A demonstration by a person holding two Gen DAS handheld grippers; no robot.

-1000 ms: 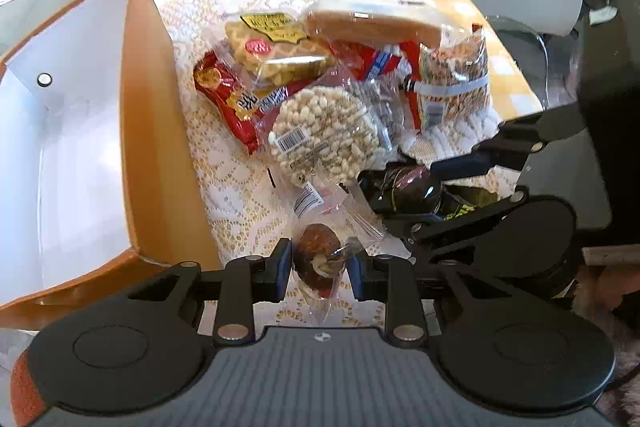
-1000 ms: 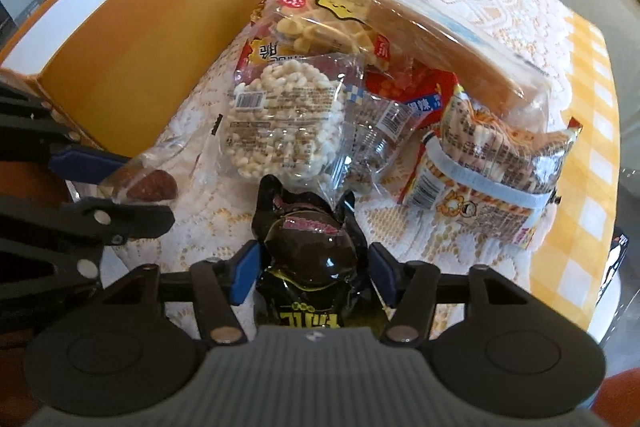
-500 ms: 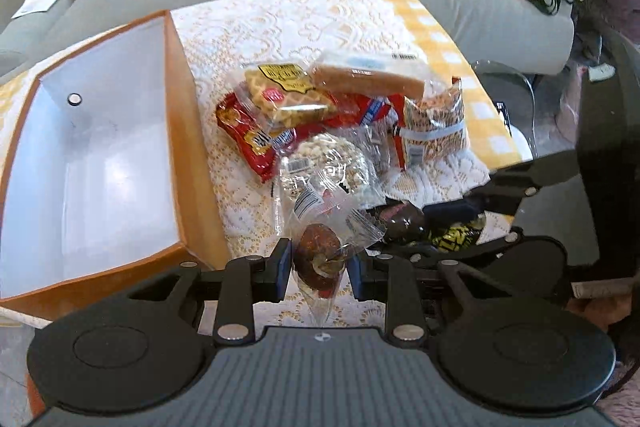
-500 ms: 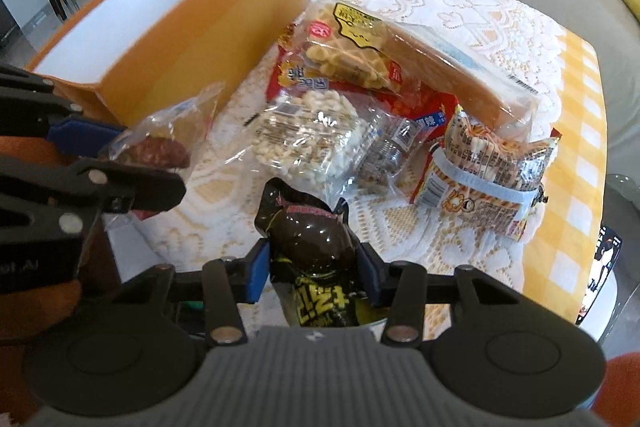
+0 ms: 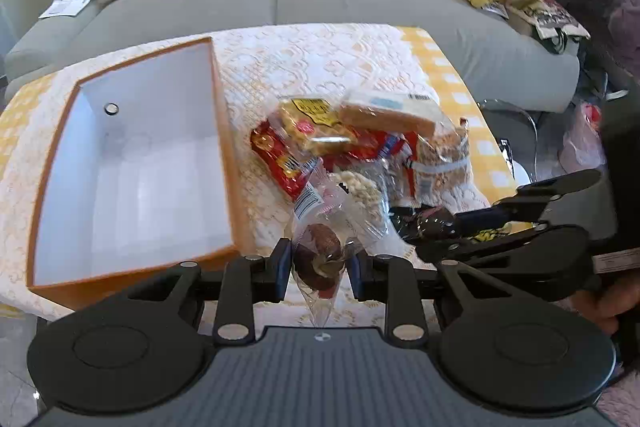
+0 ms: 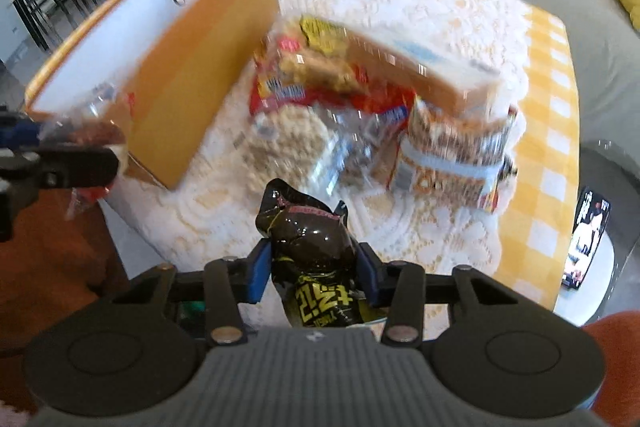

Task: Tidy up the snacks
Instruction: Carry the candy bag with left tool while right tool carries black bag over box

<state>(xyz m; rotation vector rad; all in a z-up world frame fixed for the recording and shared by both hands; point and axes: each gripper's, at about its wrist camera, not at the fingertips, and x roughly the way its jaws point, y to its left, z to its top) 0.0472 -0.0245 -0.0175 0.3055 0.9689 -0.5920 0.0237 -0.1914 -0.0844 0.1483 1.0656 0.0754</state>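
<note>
Left jaws: the left gripper [image 5: 319,263] is clamped on a clear-wrapped brown pastry [image 5: 320,259], its pads pressing the wrapper from both sides; the packet hangs clear of the tabletop [image 5: 304,51].
Right jaws: the right gripper [image 6: 314,269] is pinched on a glossy black snack packet [image 6: 310,247] with yellow lettering, the packet's crimped top standing up at 12 o'clock from the pads.
Step in hand: both picked snacks are off the cloth, judged to be mid-carry toward the box.
Box: the orange box [image 5: 224,131] with a white inside lies open at 10 o'clock from the left jaws, nothing visible in it.
Next move: likely swing each packet over the near orange wall, lower inside, then let go; the left packet is nearer the box, so it probably goes first, with the right one kept out of its way.
Remaining pile: waffle pack [image 5: 316,125], red packet [image 5: 280,159] and long wafer pack [image 5: 386,113] are heaped at 12 o'clock, beside the box, touching one another.
Look of the snacks: crinkly, slippery film, loosely filled; the clear wrapper sags below the pads.
</note>
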